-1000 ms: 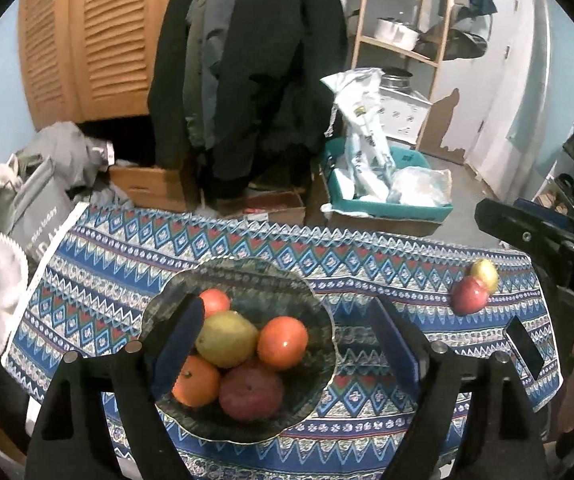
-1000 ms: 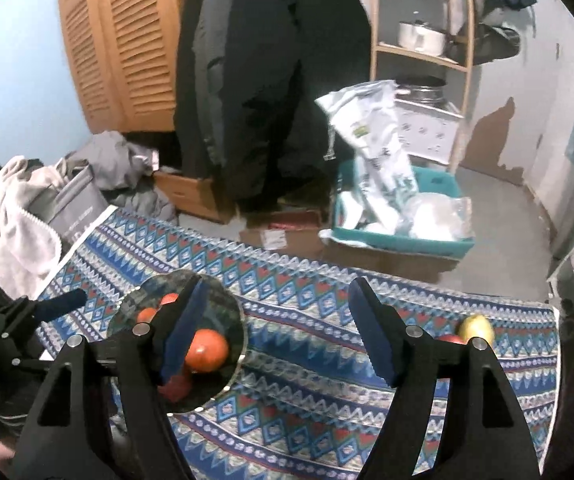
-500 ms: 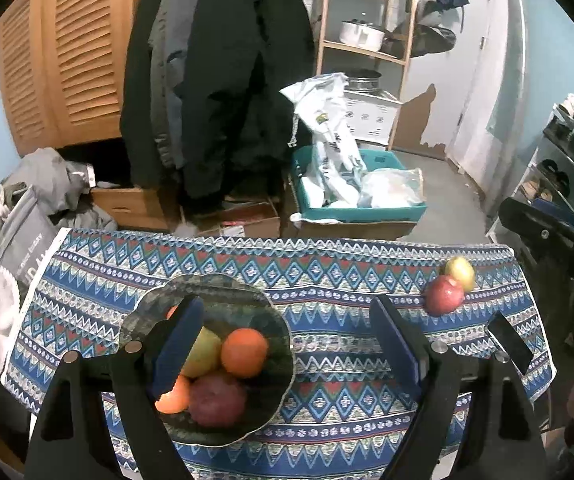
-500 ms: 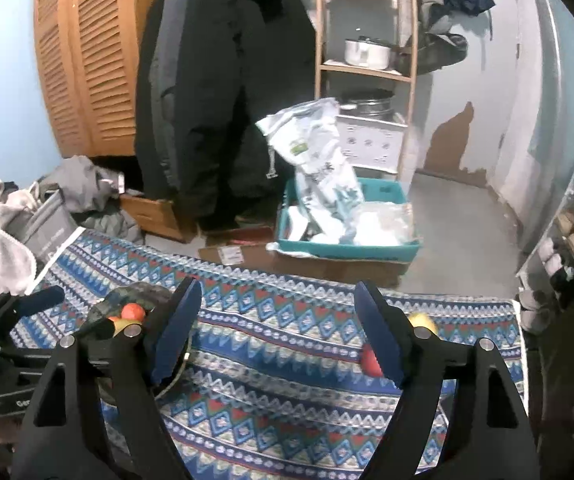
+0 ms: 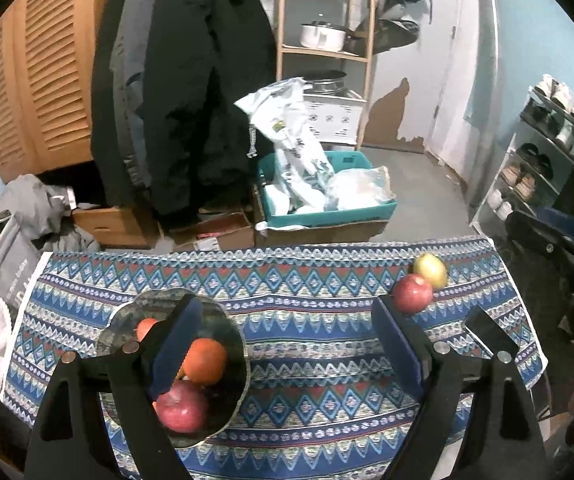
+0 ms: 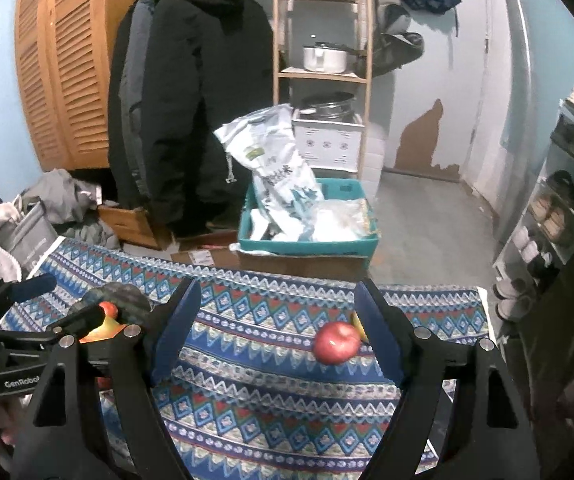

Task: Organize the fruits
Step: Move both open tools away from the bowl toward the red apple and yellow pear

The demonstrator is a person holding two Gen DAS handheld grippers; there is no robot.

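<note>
A dark glass bowl (image 5: 135, 316) sits on the left of the patterned cloth (image 5: 307, 300) and holds an orange (image 5: 205, 360), a red apple (image 5: 181, 406) and other fruit partly hidden behind my left finger. A loose red apple (image 5: 411, 293) and a yellow fruit (image 5: 431, 270) lie together at the cloth's far right. My left gripper (image 5: 287, 352) is open and empty above the near edge. My right gripper (image 6: 277, 336) is open and empty, with the red apple (image 6: 335, 343) just inside its right finger and the yellow fruit mostly hidden behind it. The bowl (image 6: 121, 294) shows at the left.
A black phone (image 5: 489, 334) lies at the cloth's right edge. Behind the table stand a teal crate with bags (image 5: 327, 200), cardboard boxes, hanging coats (image 5: 175, 92) and a wooden shelf with a pot (image 5: 323, 36). A shoe rack (image 5: 543, 160) is at right.
Both grippers have pulled back and risen from the table. The right wrist view has swung right, from the bowl towards the red apple. Both stay open.
</note>
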